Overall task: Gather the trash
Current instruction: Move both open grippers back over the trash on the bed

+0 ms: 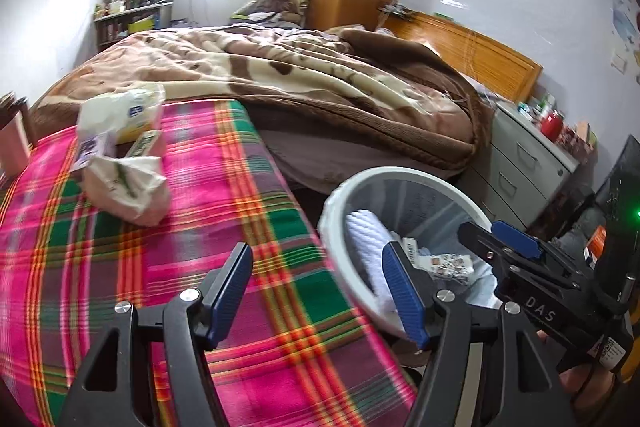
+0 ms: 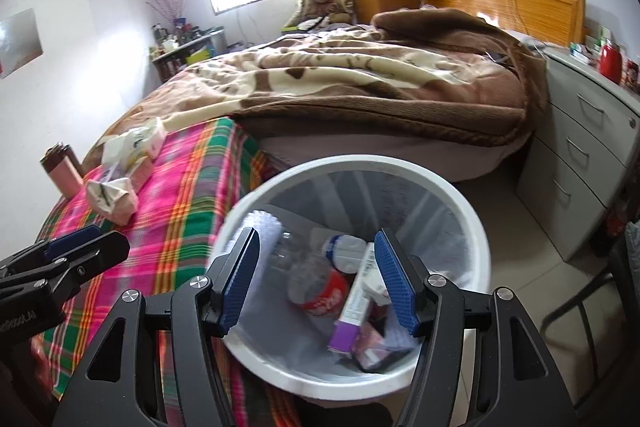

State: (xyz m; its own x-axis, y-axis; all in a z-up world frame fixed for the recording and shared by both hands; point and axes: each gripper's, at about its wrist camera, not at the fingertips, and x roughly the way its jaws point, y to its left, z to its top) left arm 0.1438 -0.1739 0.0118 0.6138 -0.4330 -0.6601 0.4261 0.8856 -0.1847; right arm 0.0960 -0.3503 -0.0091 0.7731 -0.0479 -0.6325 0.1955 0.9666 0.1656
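A: Right gripper [image 2: 316, 281]?
B: Spread wide, nothing between the blue pads [image 2: 240, 277]. Poised over the mouth of the white bin [image 2: 476, 227].
A: Inside the bin?
B: Crushed clear bottle with a red label [image 2: 320, 293], long white box with a purple end [image 2: 352, 307], white-and-blue wrapper [image 2: 346, 251] toward the back wall. Blurred scraps lower down, not identifiable.
A: Left gripper [image 1: 320, 291]?
B: Also wide apart and holding nothing. Half above the plaid cloth [image 1: 248, 187], half above the bin's near rim [image 1: 332, 211]. Seen from that side too: the right gripper [image 1: 500, 239] reaching across the bin's far side; in the right wrist view, the left gripper [image 2: 86, 245] beside the bin, over the cloth.
A: Trash outside the bin?
B: Left of the bin, on the plaid cloth. Crumpled white wrapper with a green stripe [image 1: 128, 187], nearest to the bin. Beyond it, farther from the bin, a puffy white-and-yellow packet [image 1: 124, 111] and a small flat box [image 1: 146, 143] just beside it. Same pile visible past the bin's left rim in the right wrist view [image 2: 116, 197].
A: Anything else around the bin?
B: Behind it, a bed under a brown and cream blanket [image 2: 340, 79]. To its right, a grey drawer unit [image 2: 580, 147].
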